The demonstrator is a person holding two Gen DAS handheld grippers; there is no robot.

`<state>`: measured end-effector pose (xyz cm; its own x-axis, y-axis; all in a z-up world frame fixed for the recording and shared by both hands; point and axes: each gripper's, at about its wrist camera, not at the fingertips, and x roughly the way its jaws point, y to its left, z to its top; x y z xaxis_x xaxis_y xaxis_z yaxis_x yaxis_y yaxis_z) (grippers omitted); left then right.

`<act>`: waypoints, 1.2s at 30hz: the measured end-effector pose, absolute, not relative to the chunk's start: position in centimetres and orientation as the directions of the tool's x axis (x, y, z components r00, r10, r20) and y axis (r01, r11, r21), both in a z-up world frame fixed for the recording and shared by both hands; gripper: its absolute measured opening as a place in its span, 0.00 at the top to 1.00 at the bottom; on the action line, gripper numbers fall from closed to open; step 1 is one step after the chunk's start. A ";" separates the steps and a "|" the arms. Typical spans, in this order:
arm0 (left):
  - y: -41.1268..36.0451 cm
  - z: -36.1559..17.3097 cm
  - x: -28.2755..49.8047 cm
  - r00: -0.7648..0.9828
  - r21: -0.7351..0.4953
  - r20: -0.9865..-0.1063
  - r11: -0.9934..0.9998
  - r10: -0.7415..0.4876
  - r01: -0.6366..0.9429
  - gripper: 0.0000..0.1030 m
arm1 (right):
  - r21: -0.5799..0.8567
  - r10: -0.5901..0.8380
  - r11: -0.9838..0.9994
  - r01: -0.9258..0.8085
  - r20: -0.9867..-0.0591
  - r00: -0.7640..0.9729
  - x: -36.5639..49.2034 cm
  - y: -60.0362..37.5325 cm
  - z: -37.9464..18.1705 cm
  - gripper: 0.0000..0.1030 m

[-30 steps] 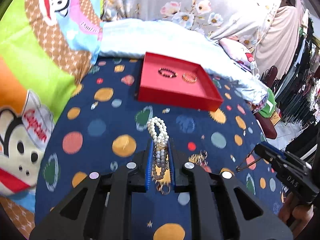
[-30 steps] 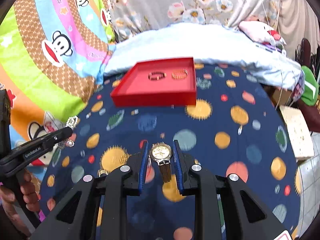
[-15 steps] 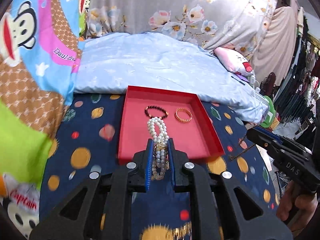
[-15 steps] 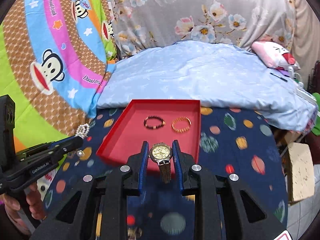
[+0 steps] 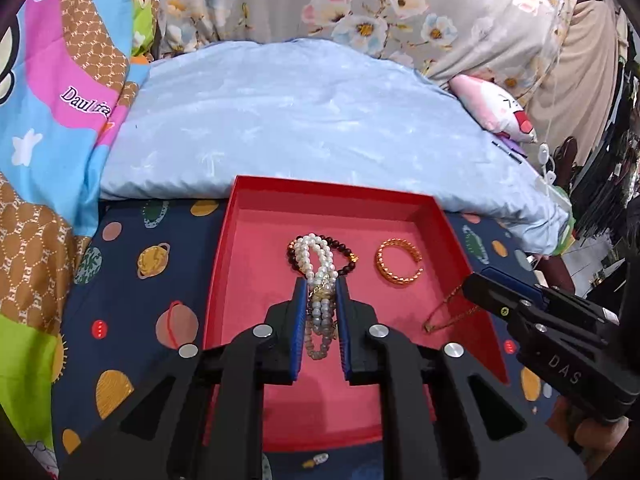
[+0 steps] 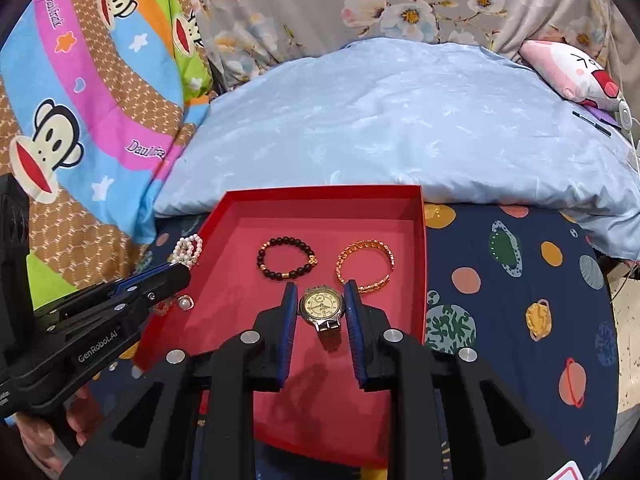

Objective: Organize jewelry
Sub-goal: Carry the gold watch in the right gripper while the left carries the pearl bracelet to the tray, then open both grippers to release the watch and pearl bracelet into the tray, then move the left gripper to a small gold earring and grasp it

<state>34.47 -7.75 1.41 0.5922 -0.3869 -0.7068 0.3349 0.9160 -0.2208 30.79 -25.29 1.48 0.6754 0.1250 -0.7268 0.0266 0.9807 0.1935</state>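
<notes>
We count 2 bracelets in 1 red tray (image 6: 418, 240): dark bead bracelet (image 6: 286, 258), gold bangle (image 6: 366, 266). Left hand-held gripper (image 5: 318, 292) pinches 1 pearl strand (image 5: 316, 256); right hand-held gripper (image 6: 322, 298) pinches 1 watch (image 6: 322, 307).

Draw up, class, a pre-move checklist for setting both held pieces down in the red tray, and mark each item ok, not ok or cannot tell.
1. Left gripper clamped on the pearl strand: ok.
2. Right gripper clamped on the watch: ok.
3. Both grippers over the red tray: ok.
4. Bare tray floor near the watch: ok.
5. Pearl strand clear of the dark bead bracelet: cannot tell; they overlap in the left wrist view.
6. Gold bangle lying clear of the watch: ok.
</notes>
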 end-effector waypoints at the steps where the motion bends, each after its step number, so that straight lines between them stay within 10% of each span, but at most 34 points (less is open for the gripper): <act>1: -7.9 0.9 34.7 0.586 -0.221 -0.713 0.917 -0.384 0.333 0.87 | 0.190 0.123 0.981 0.028 -0.732 0.670 31.0 -25.3 1.1 0.78; 6: -8.3 -0.7 35.5 0.577 -0.206 -0.732 0.925 -0.362 0.319 0.84 | 0.154 0.105 0.988 0.020 -0.759 0.642 32.1 -24.9 -1.2 0.77; 15: -5.1 0.5 32.8 0.623 -0.206 -0.707 0.940 -0.335 0.271 0.50 | 0.090 0.026 0.994 0.056 -0.719 0.694 27.2 -25.6 1.3 0.53; 36: 2.4 -2.1 13.5 0.548 -0.139 -0.795 0.957 -0.260 0.253 0.46 | 0.124 0.043 0.989 0.085 -0.774 0.631 4.6 -21.3 -1.0 0.51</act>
<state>13.50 2.36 -2.12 0.5475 -0.2604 -0.7952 0.2528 0.9574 -0.1395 4.57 -21.31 -1.05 0.6312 0.0427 -0.7745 0.0849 0.9887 0.1237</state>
